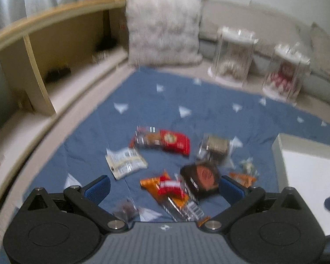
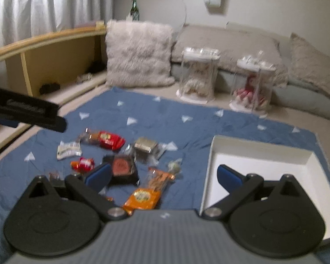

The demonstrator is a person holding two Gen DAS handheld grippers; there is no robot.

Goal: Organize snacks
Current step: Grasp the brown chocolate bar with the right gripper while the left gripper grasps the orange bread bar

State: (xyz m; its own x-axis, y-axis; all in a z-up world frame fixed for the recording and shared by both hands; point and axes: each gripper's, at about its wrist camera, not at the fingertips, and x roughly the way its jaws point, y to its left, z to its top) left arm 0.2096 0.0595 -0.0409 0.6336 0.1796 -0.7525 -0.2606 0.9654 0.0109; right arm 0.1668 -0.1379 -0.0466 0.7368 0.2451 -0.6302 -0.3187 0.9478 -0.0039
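Several snack packets lie scattered on a blue mat. Among them are a red packet, a white packet, a black packet with a brown disc, an orange-and-red packet and a clear packet. My left gripper is open and empty, hovering above the orange-and-red packet. My right gripper is open and empty above the orange packet and black packet. An empty white box lies at the right, and shows in the left wrist view. The left gripper's body shows at the left.
A fluffy cushion leans at the back. Two clear lidded containers stand behind the mat before a beige couch. A wooden shelf unit runs along the left.
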